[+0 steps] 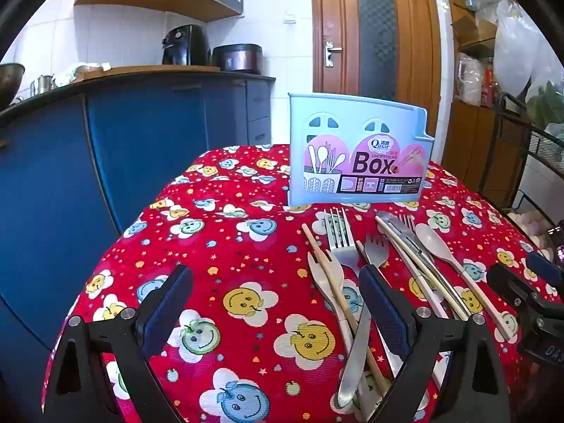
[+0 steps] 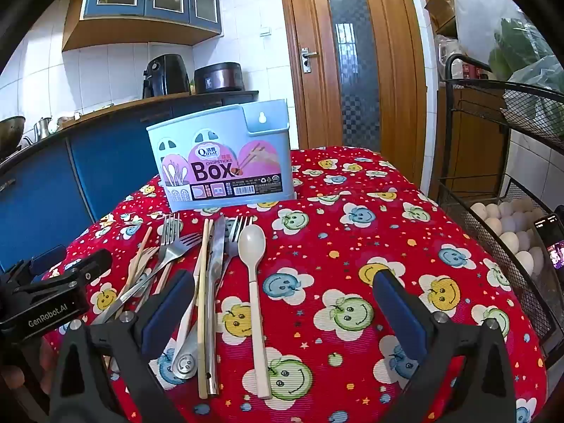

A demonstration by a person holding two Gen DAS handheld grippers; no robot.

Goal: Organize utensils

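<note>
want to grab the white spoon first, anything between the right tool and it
Nothing visible. The white spoon lies alone on the cloth between the open right tool's fingers, beside the chopstick, clear to the box.

My left wrist camera looks forward and slightly down over the table (image 1: 218, 232) from its near left, the utensil box (image 1: 356, 151) ahead to the right. My right wrist camera looks likewise from the near right, box (image 2: 222, 162) ahead to the left. Both views share the box, utensils and door (image 1: 377, 28).
</note>
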